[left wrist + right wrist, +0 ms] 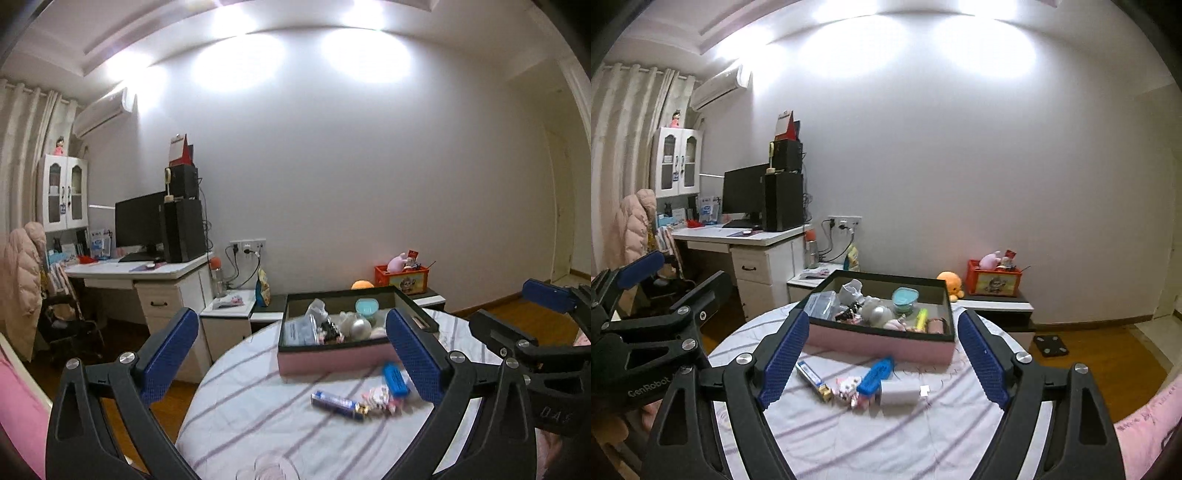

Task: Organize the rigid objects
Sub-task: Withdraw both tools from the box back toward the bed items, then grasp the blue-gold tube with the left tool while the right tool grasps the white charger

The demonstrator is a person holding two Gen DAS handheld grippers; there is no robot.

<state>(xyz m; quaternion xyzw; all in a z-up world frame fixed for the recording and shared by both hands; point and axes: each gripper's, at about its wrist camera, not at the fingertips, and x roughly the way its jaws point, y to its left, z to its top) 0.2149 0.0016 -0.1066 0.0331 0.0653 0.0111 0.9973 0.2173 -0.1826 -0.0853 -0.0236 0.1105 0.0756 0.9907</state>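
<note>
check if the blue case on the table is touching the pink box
Apart. In the right wrist view, a strip of striped tablecloth shows between the blue case and the pink box behind it.

plain white wall (960, 166) lit by bright ceiling spots; wood floor (1108, 350) underneath; white desk (147, 271) on the left with a dark monitor (138, 221) and black pc tower (184, 229); glass-door cabinet (64, 192) beside striped curtains (624, 122); ac unit (718, 86) up high; orange toy crate (993, 282) on a low stand
</note>
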